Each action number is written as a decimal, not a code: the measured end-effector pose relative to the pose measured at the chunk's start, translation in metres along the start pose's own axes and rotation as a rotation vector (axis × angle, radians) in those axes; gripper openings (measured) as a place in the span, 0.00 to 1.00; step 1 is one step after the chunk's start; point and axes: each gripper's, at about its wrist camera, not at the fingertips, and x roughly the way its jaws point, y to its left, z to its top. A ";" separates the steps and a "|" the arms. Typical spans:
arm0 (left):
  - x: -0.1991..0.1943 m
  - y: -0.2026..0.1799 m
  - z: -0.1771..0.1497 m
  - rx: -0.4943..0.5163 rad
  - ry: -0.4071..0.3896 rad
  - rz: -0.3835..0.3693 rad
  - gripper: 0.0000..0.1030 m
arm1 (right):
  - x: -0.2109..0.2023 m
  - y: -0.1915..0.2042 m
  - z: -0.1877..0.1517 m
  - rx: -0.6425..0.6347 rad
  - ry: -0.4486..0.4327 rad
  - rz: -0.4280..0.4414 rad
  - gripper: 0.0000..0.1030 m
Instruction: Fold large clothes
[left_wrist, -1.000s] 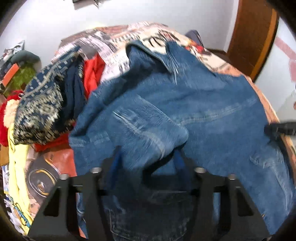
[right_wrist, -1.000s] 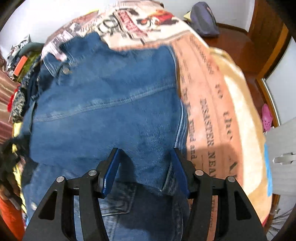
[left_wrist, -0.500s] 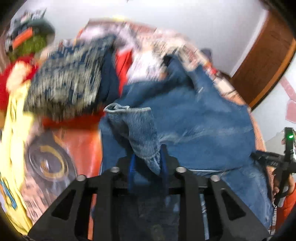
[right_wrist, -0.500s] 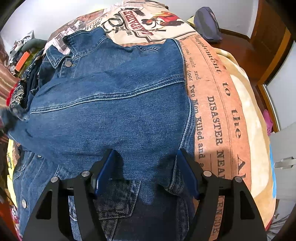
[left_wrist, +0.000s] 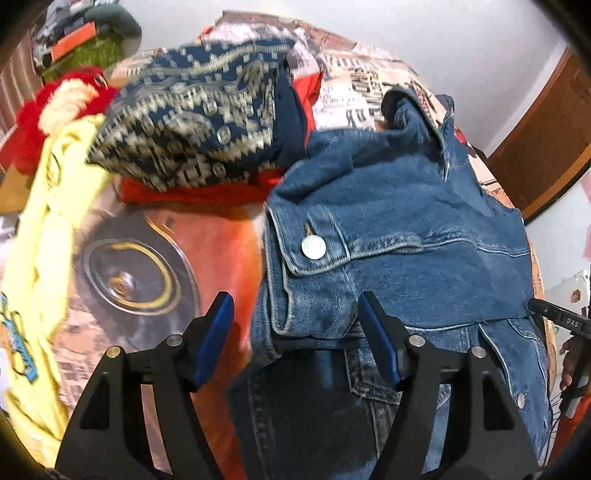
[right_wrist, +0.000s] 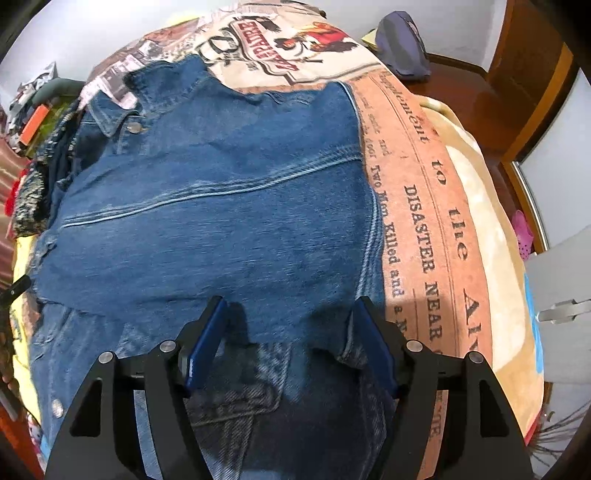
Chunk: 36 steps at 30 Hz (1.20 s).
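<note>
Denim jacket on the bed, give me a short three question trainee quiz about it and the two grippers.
1. True or false: the left gripper is clamped on the denim jacket.
2. What lies folded across the jacket's left side: A) sleeve B) towel C) belt?
3. Fill in: the right gripper hovers open over the jacket's ____ edge, right or left?

Key: 1 false, both blue pads stand apart. 2 A, its buttoned cuff shows. 3 right.

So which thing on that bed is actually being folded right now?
Look at the bed with the newspaper-print blanket. Spread across its middle is the denim jacket, below both open grippers. Unlike the patterned navy cloth and the red and yellow clothes piled to its left, it is plain blue with metal buttons.
</note>
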 end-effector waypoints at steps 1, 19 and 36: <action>-0.008 -0.001 0.001 0.010 -0.015 0.002 0.66 | -0.006 0.002 -0.001 -0.006 -0.008 0.005 0.65; -0.080 0.012 -0.047 0.140 -0.061 0.032 0.83 | -0.084 0.025 -0.047 -0.114 -0.171 -0.037 0.77; -0.005 0.029 -0.132 -0.131 0.269 -0.281 0.84 | -0.054 -0.027 -0.102 0.104 -0.009 0.058 0.77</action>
